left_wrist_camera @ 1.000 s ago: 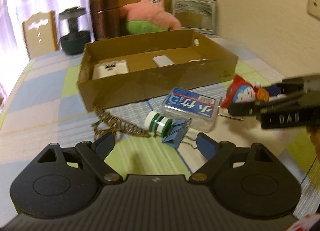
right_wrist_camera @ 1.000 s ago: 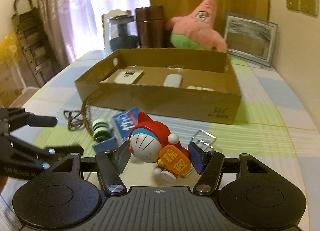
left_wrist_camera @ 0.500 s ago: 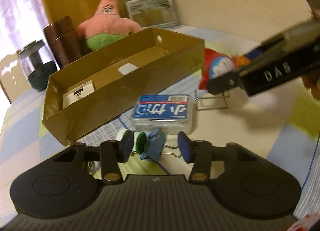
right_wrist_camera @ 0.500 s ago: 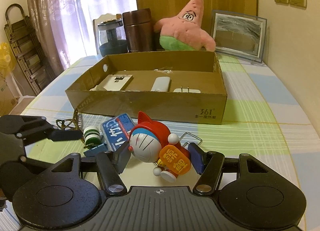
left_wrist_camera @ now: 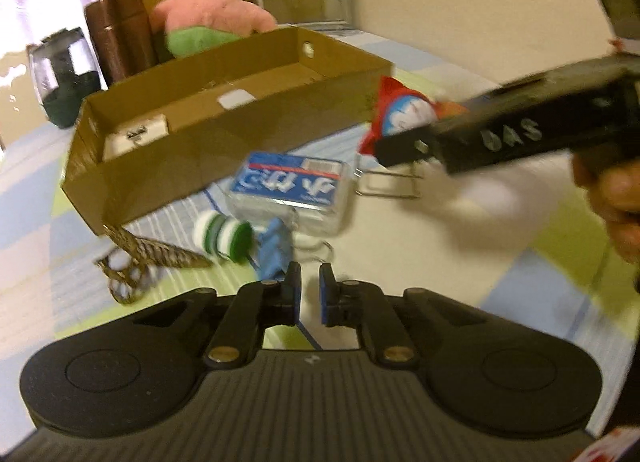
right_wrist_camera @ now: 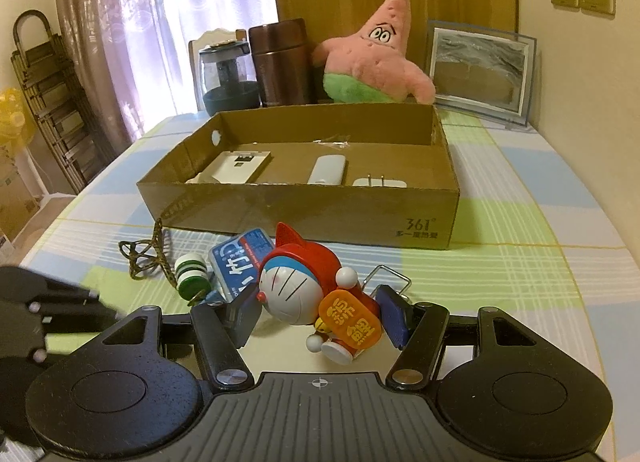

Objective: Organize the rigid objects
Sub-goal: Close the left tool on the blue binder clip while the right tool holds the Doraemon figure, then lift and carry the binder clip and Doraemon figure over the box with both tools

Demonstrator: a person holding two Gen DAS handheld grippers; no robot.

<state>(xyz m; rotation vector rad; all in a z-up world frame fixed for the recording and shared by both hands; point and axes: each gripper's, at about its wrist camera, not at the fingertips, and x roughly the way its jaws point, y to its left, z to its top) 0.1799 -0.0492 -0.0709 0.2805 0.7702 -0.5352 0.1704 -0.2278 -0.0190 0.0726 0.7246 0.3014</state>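
Fingers [right_wrist_camera: 390, 316] around tilted figurine [right_wrist_camera: 308, 294] (head leftward)

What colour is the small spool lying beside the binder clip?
Green and white stripes on the spool, clearest in the right wrist view.

From my feed, the red-and-blue cat figurine [right_wrist_camera: 298, 294] is lying tilted on its side on the cloth, orange sign facing me. Left of it is a blue-labelled clear case [right_wrist_camera: 236, 266], flat, then a green-and-white spool [right_wrist_camera: 192, 274] on its side touching a blue binder clip [left_wrist_camera: 274, 248]. The open cardboard box [right_wrist_camera: 312, 213] behind holds white gadgets.
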